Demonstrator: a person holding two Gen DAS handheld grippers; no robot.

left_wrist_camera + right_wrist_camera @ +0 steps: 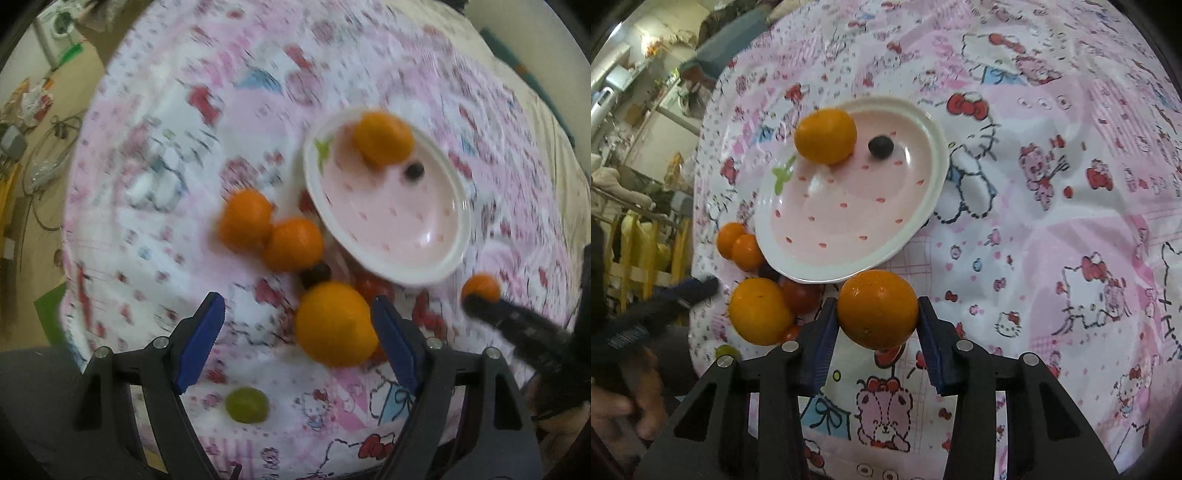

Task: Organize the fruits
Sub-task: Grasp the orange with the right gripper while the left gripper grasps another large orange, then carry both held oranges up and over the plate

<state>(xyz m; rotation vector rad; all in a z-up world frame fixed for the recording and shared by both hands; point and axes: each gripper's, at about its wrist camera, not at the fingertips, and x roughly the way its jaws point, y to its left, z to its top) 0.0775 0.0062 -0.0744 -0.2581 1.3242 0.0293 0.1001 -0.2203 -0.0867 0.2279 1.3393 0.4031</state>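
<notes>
Oranges were being gathered onto the plate (pixel 925 218). The right gripper (pixel 877 332) clasped one orange (pixel 877 308) just beside the rim, ready to lift over it. The left gripper (pixel 297 332), jaws spread, framed another orange (pixel 334 323) on the table, ungrasped.

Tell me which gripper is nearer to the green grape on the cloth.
Left. The left gripper hangs open right above the green grape, which lies just below its fingers. The right gripper, clamping an orange, sits further off, beyond another orange.
</notes>
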